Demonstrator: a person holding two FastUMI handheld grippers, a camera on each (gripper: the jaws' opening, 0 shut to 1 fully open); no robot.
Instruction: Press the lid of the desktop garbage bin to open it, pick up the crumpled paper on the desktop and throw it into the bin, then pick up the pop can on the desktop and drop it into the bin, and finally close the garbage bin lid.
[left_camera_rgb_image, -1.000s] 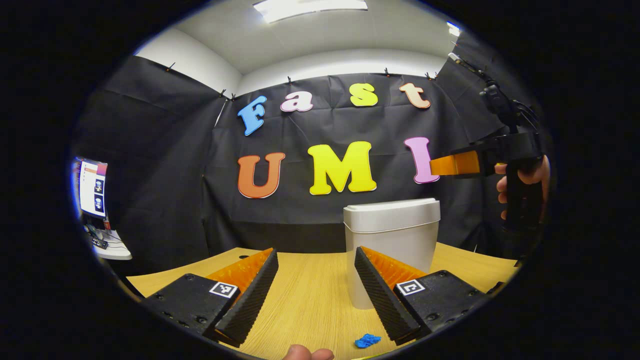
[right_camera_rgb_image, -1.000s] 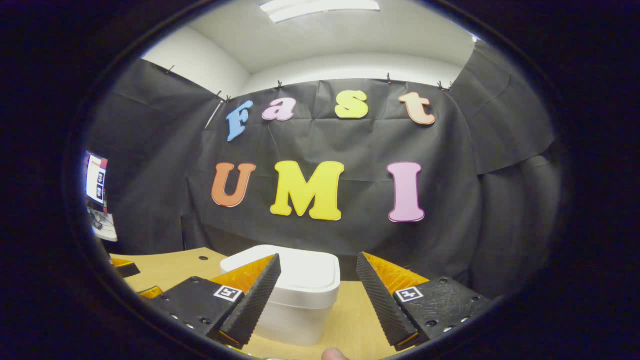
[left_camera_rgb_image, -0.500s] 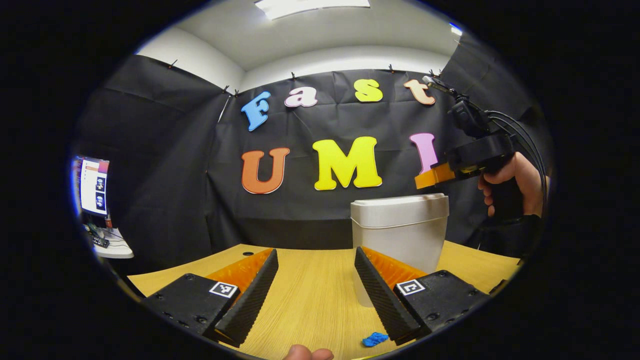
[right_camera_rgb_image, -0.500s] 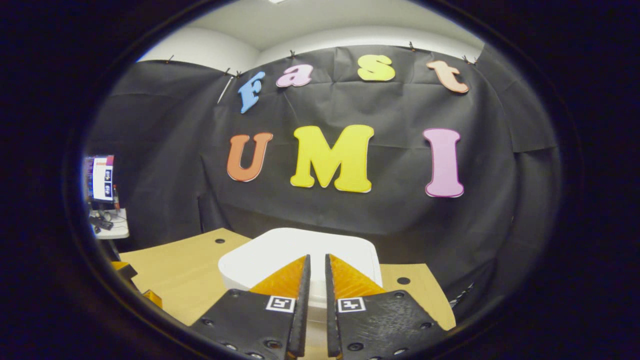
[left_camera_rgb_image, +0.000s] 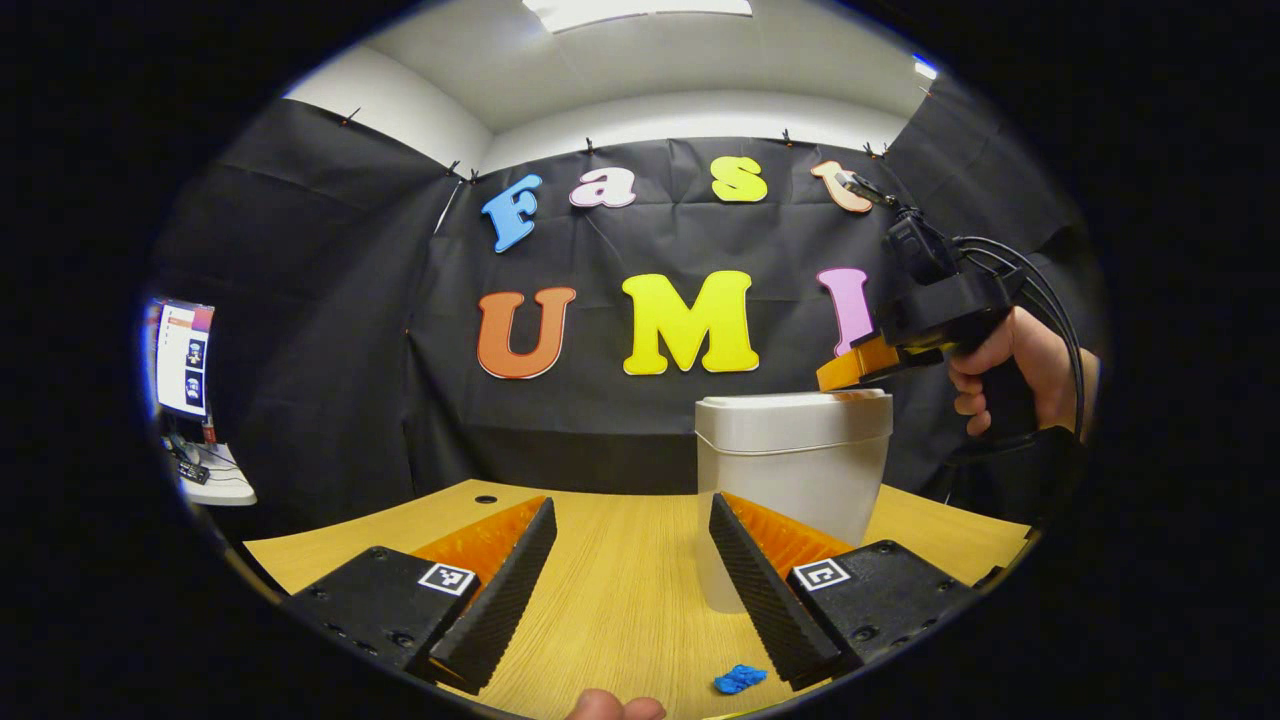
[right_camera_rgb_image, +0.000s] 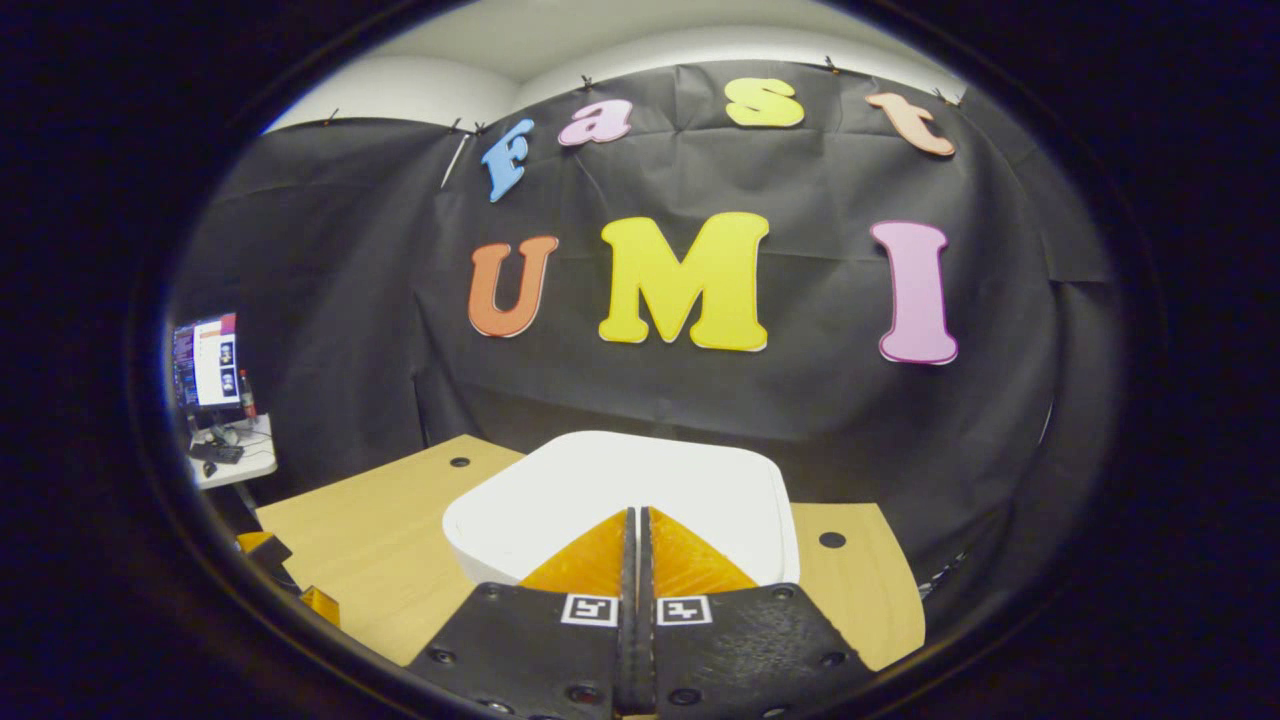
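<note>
On the worktop (left_camera_rgb_image: 620, 600), toward 2 o'clock in the left gripper view, a white garbage bin (left_camera_rgb_image: 795, 470) is seen standing upright with its lid (left_camera_rgb_image: 793, 418) down. Above its 1 o'clock corner the right gripper (left_camera_rgb_image: 835, 375) is held by a hand (left_camera_rgb_image: 1010, 360), tilted down, its tip at the lid's top edge; whether contact is made cannot be told from that view. At the bottom of the same view the left gripper (left_camera_rgb_image: 632, 570) is seen with its fingers spread wide apart, nothing between them, low over the wood. A small blue crumpled paper (left_camera_rgb_image: 740, 679) lies on the worktop at 5 o'clock, just beside the near end of the left gripper's right-hand finger.

From the right gripper view, the right gripper (right_camera_rgb_image: 636, 520) is seen with fingers brought together, nothing held, its tip over the near edge of the lid (right_camera_rgb_image: 620, 490). A monitor (right_camera_rgb_image: 205, 360) on a side table is noted at 9 o'clock.
</note>
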